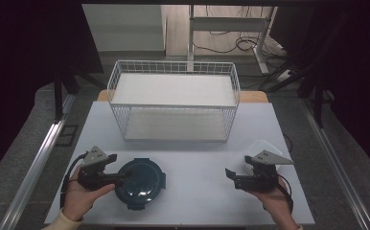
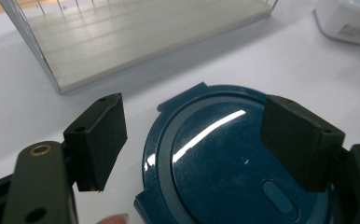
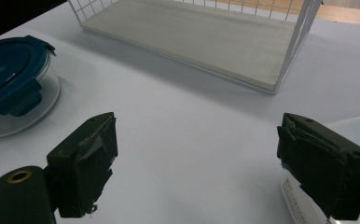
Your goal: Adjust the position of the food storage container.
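bowl (image 1: pixel 140 183) x1, blue-lidded, seen at table's (image 1: pixel 197 201) near-left edge | left gripper (image 1: pixel 118 167) spread above lid, nothing pinched | right gripper (image 1: pixel 229 174) spread, empty | clear tub (image 1: pixel 265 149) x1 near right edge | wire basket (image 1: pixel 173 100) x1 at far edge

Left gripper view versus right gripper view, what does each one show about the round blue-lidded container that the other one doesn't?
The left gripper view looks down on the blue lid, showing its glossy top and an oval mark, with the open left gripper above it. The right gripper view shows the container from the side: clear glass wall and a blue latch, with the open right gripper standing apart from it. Both share the white table and the wire basket.
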Available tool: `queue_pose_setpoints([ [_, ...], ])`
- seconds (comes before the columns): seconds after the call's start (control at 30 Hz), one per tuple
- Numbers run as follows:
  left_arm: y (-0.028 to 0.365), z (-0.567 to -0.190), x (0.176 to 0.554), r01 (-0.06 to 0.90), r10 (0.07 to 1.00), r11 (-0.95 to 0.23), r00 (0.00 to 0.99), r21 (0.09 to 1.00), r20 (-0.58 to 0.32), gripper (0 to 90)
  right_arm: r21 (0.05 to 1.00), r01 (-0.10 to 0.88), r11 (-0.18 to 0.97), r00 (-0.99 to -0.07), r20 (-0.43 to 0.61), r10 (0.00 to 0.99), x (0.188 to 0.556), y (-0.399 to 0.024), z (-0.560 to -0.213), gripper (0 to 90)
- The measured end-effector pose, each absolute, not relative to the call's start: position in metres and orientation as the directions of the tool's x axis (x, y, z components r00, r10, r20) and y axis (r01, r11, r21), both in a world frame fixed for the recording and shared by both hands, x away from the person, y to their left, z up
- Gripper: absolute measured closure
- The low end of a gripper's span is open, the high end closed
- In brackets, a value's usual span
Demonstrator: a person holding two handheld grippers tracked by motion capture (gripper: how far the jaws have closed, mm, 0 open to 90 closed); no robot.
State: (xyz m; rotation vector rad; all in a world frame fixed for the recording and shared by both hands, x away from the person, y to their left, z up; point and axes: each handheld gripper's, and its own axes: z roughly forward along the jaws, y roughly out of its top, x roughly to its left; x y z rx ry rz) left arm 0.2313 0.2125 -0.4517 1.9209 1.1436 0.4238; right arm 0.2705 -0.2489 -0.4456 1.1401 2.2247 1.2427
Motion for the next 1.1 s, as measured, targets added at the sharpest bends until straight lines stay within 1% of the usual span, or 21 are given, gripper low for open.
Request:
queue_pose_setpoints([
  [0.37, 0.216, -0.454, 0.23, 0.57, 0.839, -0.243, 0.53, 0.785, -0.125, 22.9, 0.822, 0.472, 0.319, -0.626, 0.058, 0.778, 0.271, -0.245, -0.444, 12.9],
  [0.6, 0.218, -0.445, 0.221, 0.55, 0.834, -0.241, 0.538, 0.8, -0.119, 23.8, 0.823, 0.458, 0.337, -0.632, 0.035, 0.775, 0.262, -0.237, -0.44, 13.1],
  [0.77, 0.217, -0.441, 0.222, 0.538, 0.827, -0.243, 0.55, 0.807, -0.118, 24.0, 0.82, 0.456, 0.345, -0.636, 0.03, 0.771, 0.26, -0.236, -0.441, 13.1],
  [0.93, 0.22, -0.443, 0.223, 0.553, 0.829, -0.253, 0.547, 0.794, -0.117, 24.3, 0.816, 0.468, 0.34, -0.628, 0.036, 0.777, 0.262, -0.239, -0.444, 13.4],
  [1.1, 0.225, -0.442, 0.221, 0.554, 0.831, -0.271, 0.547, 0.787, -0.098, 29.7, 0.81, 0.475, 0.344, -0.628, 0.037, 0.777, 0.261, -0.239, -0.445, 13.4],
])
